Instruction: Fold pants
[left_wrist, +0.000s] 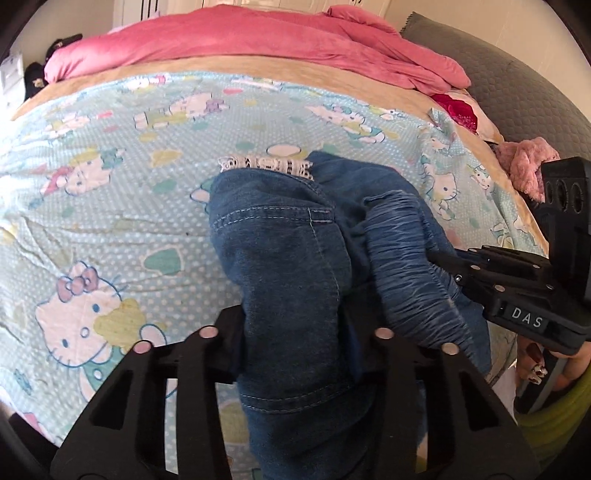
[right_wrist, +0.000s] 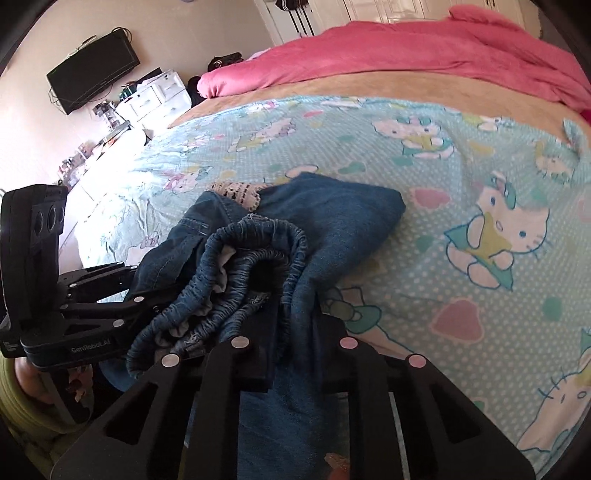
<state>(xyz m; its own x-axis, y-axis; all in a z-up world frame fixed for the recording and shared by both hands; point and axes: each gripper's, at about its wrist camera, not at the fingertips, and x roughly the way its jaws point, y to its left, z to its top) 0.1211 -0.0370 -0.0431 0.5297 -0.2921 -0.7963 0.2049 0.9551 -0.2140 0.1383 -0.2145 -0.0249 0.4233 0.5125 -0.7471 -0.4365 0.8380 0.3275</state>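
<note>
Clamping bunched denim pants, left tongs and right tongs.

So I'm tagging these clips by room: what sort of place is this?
Most likely a home bedroom. The jeans lie on a bed with a cartoon-cat sheet and a pink duvet bunched at the far side. A white dresser and a wall-mounted TV stand beyond it.
</note>
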